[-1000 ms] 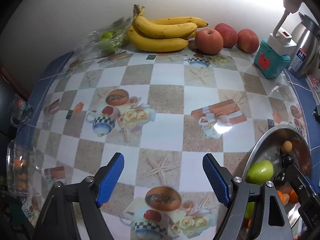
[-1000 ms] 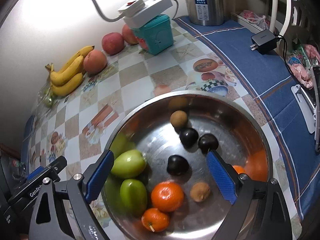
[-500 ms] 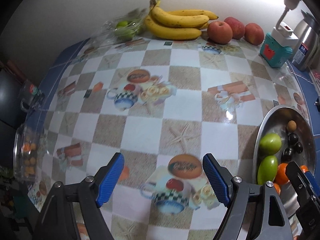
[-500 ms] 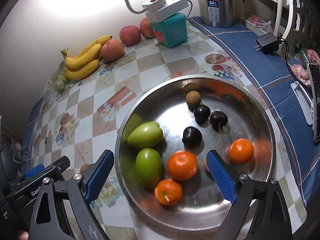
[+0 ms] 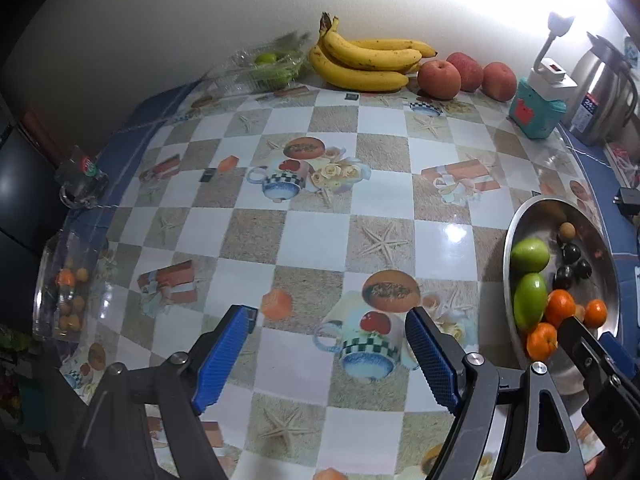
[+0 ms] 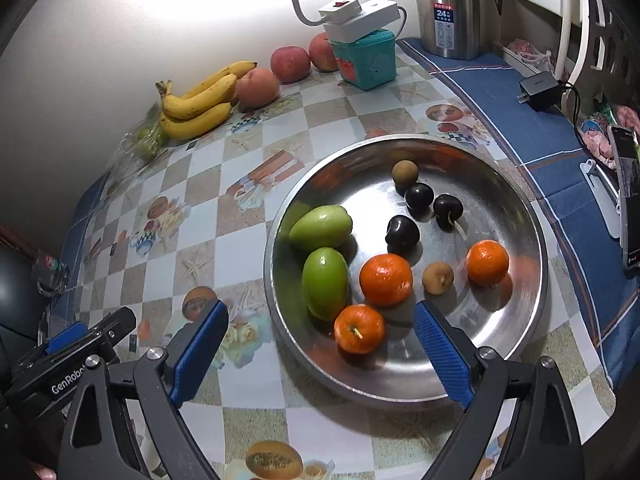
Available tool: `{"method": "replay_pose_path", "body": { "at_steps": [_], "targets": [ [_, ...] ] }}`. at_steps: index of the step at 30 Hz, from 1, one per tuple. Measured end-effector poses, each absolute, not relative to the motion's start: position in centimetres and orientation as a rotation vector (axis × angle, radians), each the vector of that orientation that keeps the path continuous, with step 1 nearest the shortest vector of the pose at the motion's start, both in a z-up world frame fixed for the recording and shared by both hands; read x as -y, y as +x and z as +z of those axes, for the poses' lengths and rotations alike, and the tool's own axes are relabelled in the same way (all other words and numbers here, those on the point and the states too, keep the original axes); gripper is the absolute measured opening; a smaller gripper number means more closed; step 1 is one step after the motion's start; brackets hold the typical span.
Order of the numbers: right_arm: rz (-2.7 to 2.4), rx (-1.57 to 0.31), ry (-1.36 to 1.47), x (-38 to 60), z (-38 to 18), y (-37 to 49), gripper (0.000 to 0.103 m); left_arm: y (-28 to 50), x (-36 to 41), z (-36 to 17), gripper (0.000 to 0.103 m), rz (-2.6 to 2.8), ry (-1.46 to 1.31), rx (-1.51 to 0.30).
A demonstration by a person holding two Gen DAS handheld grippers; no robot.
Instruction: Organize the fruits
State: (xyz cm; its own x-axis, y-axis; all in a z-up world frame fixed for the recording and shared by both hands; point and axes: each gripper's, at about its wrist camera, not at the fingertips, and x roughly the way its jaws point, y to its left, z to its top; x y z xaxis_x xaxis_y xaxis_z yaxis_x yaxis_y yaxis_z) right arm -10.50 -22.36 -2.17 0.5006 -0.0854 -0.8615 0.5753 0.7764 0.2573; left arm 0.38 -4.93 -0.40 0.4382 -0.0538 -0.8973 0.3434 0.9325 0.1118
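A steel bowl point(image 6: 516, 344) point(image 5: 520, 216) sits on the patterned table and holds two green fruits point(image 6: 325, 282), three oranges point(image 6: 385, 279), three dark plums point(image 6: 402, 231) and two small brown fruits point(image 6: 438, 277). My right gripper point(image 6: 320, 322) hangs open over the bowl's near rim, nothing between its blue pads. My left gripper point(image 5: 330, 322) is open above bare tablecloth, left of the bowl. Bananas point(image 5: 360, 62) point(image 6: 200, 100) and three apples point(image 5: 440, 74) point(image 6: 290, 63) lie along the back wall.
A teal box with a white power strip point(image 6: 366, 60) and a steel kettle point(image 6: 452, 8) stand at the back right. A charger point(image 6: 538, 88) lies on the blue cloth. A clear box of small fruits point(image 5: 66, 284) and a bag of green fruit point(image 5: 272, 66) sit at the left.
Both grippers have drawn back toward the near edge and risen a little; more of the table and the whole bowl now show. Neither has opened or shut.
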Motion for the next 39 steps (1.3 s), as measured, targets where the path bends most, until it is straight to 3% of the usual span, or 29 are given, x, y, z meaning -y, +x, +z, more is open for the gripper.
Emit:
{"method": "replay_pose_path", "body": {
  "at_steps": [39],
  "targets": [
    [-0.426,-0.977,0.478,20.6,-1.3,-10.7,0.094,-0.7,2.6,-0.2,0.084,-0.24,0.277,-1.056]
  ]
}}
